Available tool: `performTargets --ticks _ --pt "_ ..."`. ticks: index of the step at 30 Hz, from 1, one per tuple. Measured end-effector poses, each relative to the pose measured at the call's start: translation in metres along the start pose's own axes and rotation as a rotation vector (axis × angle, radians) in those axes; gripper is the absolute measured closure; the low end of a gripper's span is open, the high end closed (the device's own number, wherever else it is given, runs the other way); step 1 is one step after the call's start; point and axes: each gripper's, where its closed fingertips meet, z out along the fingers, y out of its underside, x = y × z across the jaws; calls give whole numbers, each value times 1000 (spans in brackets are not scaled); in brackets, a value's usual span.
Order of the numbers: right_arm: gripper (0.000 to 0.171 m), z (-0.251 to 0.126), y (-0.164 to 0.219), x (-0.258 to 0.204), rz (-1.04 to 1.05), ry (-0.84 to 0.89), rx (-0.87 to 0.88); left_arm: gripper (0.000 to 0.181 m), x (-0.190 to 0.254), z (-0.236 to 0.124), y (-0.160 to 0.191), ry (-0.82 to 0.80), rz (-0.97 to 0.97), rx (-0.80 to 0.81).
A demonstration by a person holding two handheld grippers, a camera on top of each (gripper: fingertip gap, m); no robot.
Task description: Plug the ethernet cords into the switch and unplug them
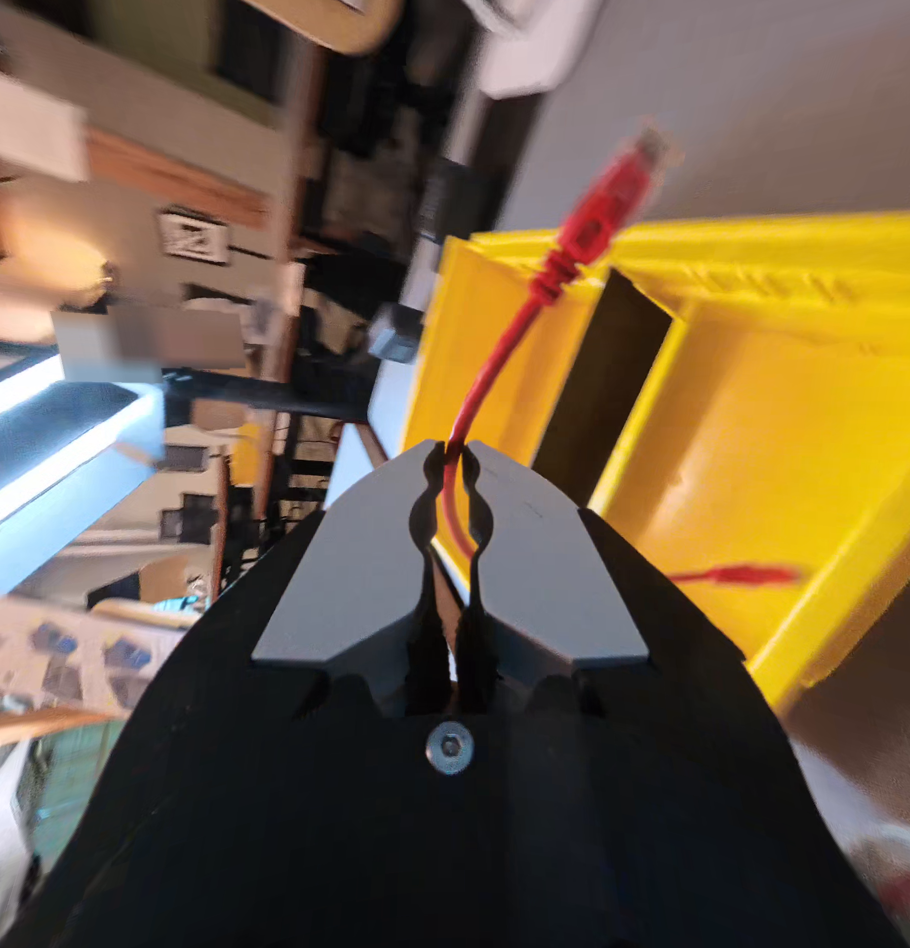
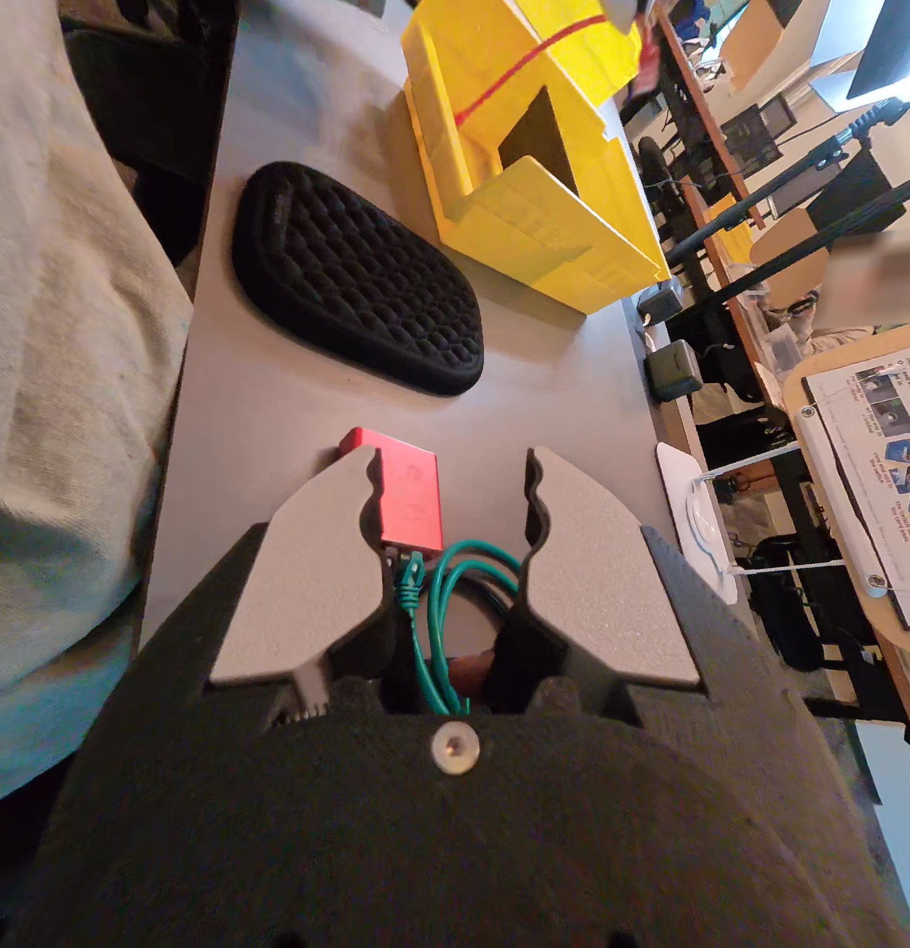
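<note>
My left gripper is shut on a red ethernet cord, held in the air over the yellow bin. The cord's plug sticks up ahead of the fingertips. Its other plug lies low inside the bin. In the right wrist view the same red cord crosses the bin. My right gripper is open above the red switch on the grey table. A green ethernet cord is plugged into the switch's near edge and loops between the fingers.
A black padded rest lies on the table between the switch and the yellow bin. A person's light sleeve fills the left side. A clear stand on a white base sits at the table's right edge, beside an instruction sheet. The grippers' ends are close to 40 cm from one another.
</note>
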Motion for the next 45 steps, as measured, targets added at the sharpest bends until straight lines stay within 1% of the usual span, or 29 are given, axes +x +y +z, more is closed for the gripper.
performTargets --ticks 1,3,4,7,10,13,15,18,20,23,27,32,34,35,38,40,42,43,44,45 --pt "117 1 -2 1 4 5 17 176 -11 -16 -7 -83 -56 47" --pt "117 4 -8 4 12 26 53 176 -23 -47 -27 -218 -149 155" --pt "116 5 -12 6 15 42 74 176 -25 -61 -36 -260 -182 192" --pt "113 8 -27 16 -18 132 135 176 -16 -94 -66 -265 -245 271" --pt "117 2 -52 28 -43 247 261 176 5 -116 -103 -144 -247 357" --pt "129 -12 -80 36 -12 331 422 176 44 -126 -141 84 -205 430" --pt "133 -22 -94 40 4 370 499 176 74 -126 -159 205 -147 436" --pt "134 -29 -107 38 -9 377 538 176 114 -118 -179 309 -60 434" --pt "133 -27 -105 36 -19 353 506 176 134 -109 -188 347 -30 433" --pt "132 -20 -92 34 -18 317 433 176 157 -97 -194 395 9 406" --pt "133 -10 -82 29 -5 264 374 176 170 -90 -198 430 22 398" --pt "135 -4 -81 28 -36 271 347 176 179 -91 -201 469 37 410" --pt "143 -3 -82 26 -54 270 345 176 185 -93 -203 491 43 421" --pt "155 -3 -82 25 -58 262 348 176 187 -94 -204 502 44 428" --pt "158 -7 -83 22 -21 217 401 175 188 -97 -208 501 43 489" --pt "158 -13 -82 23 55 178 486 154 182 -105 -219 484 10 611" --pt "158 -20 -82 23 143 120 609 134 169 -122 -236 444 -43 823" --pt "158 -24 -82 23 185 92 672 129 166 -132 -242 455 -61 913" --pt "158 -27 -82 24 222 67 729 124 167 -140 -245 489 -72 967" --pt "158 -30 -82 24 253 46 777 124 171 -146 -247 539 -65 998"
